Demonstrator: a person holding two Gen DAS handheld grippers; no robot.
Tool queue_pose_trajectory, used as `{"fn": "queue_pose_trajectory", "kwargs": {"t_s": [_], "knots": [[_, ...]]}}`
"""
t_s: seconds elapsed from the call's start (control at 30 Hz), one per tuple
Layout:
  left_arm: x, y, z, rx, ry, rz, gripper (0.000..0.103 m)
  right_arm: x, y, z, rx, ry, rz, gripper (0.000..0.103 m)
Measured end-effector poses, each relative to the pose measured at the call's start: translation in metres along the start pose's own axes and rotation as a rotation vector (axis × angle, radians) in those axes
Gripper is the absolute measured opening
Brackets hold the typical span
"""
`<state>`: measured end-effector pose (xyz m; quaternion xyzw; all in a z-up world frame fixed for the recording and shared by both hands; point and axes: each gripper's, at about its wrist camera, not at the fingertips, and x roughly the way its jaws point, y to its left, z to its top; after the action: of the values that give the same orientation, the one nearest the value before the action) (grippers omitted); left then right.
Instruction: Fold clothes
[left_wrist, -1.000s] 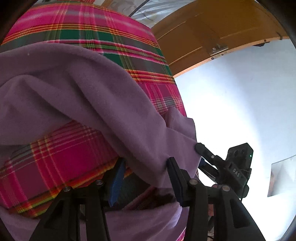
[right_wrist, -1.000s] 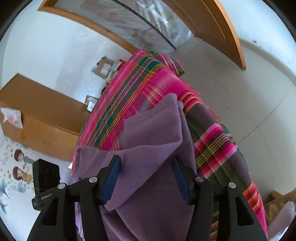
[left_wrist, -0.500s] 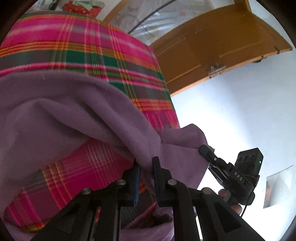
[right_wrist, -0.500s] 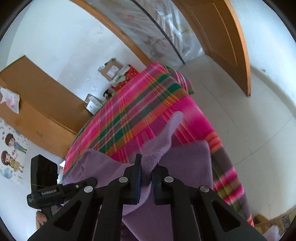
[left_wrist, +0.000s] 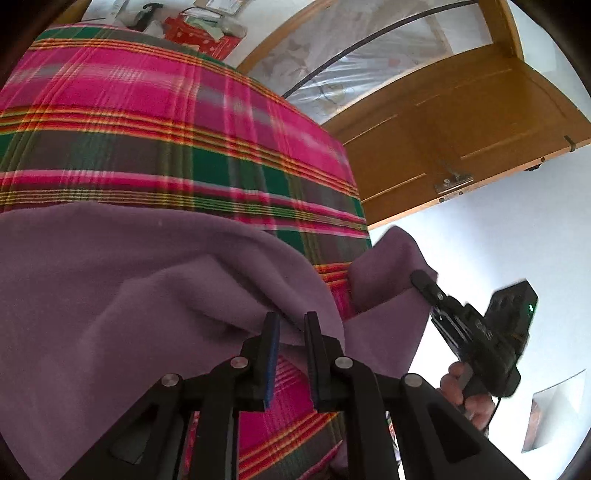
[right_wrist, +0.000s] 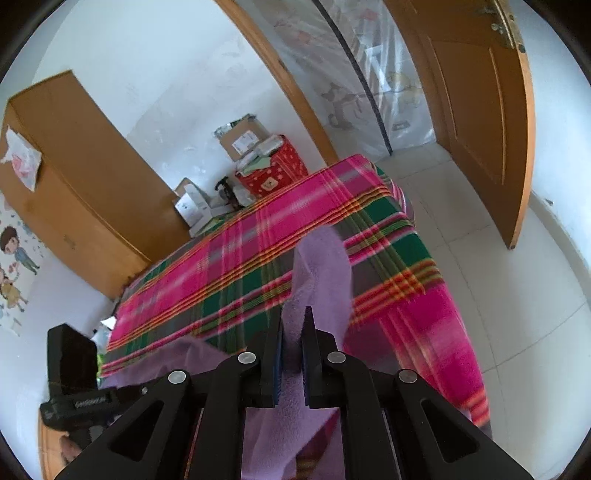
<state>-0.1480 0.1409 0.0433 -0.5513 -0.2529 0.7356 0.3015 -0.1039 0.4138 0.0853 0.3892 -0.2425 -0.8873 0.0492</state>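
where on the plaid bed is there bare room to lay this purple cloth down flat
The far stretch of the plaid blanket is bare, from the purple garment to the far edge by the red box. The near end is crowded: the garment bunches there, pinched by the left tool and the right tool.

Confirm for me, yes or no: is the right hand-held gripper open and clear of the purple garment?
No. The right hand-held gripper is shut on a fold of the purple garment, which stands up between its fingers above the plaid blanket.
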Motion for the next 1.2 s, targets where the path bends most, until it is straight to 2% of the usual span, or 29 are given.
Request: {"fn": "queue_pose_trajectory", "kwargs": {"t_s": [0.13, 0.27, 0.33, 0.43, 0.53, 0.73, 0.87, 1.0, 1.1, 1.2], "knots": [[-0.004, 0.0, -0.005, 0.03, 0.01, 0.017, 0.013, 0.025, -0.008, 0.002, 0.008, 0.061, -0.027, 0.011], [-0.003, -0.008, -0.019, 0.081, 0.003, 0.051, 0.017, 0.027, -0.019, -0.004, 0.038, 0.092, -0.026, 0.012], [-0.008, -0.012, -0.029, 0.105, 0.012, 0.05, 0.019, 0.017, -0.027, -0.01, 0.042, 0.088, -0.033, 0.016], [-0.024, -0.018, -0.053, 0.142, 0.01, 0.046, 0.023, -0.006, -0.039, -0.023, 0.041, 0.069, -0.046, 0.027], [-0.031, -0.026, -0.077, 0.154, 0.005, 0.023, 0.032, -0.039, -0.052, -0.042, 0.043, 0.019, -0.061, 0.027], [-0.032, -0.04, -0.123, 0.2, 0.069, 0.02, 0.032, -0.091, -0.078, -0.08, 0.063, -0.008, -0.085, 0.03], [-0.032, -0.046, -0.152, 0.217, 0.11, 0.002, 0.032, -0.102, -0.089, -0.104, 0.055, 0.01, -0.121, 0.032], [-0.039, -0.045, -0.177, 0.199, 0.09, 0.002, 0.034, -0.1, -0.093, -0.12, 0.03, 0.0, -0.164, 0.033], [-0.034, -0.047, -0.186, 0.209, 0.116, 0.024, 0.034, -0.093, -0.091, -0.121, -0.014, -0.002, -0.177, 0.033], [-0.032, -0.05, -0.193, 0.208, 0.125, 0.0, 0.034, -0.086, -0.089, -0.121, -0.058, -0.005, -0.189, 0.033]]}}
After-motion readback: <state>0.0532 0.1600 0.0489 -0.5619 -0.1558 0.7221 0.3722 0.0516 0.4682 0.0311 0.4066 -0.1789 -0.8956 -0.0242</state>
